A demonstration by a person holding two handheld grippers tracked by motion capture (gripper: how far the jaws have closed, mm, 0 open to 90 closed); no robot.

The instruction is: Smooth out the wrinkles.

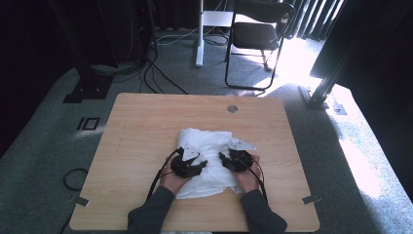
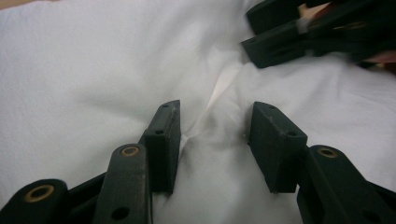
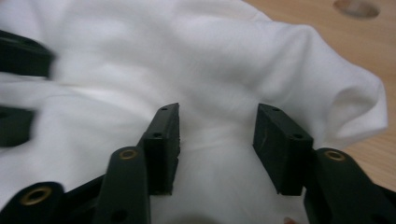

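Right now your one white cloth (image 1: 207,161) lies bunched in the lower middle of the high view, on the wooden table (image 1: 141,126). Its near hem stops short of the table's front edge, with a bare strip of wood below it. Wide bare wood runs along the left, the right and the whole upper half of the tabletop, so you have room on every side. One round hole (image 1: 232,108) sits in the wood near the upper edge, well apart from the cloth.

You hold two tongs, both resting on the cloth. Your left gripper (image 2: 215,135) sits at the cloth's lower left, jaws about half open, a raised fold of fabric between them; I cannot tell whether the pads press it. Your right gripper (image 3: 217,140) sits at the lower right, jaws also about half open, cloth lying flat between them and not pinched. In the high view the two tips point toward each other, near but apart.
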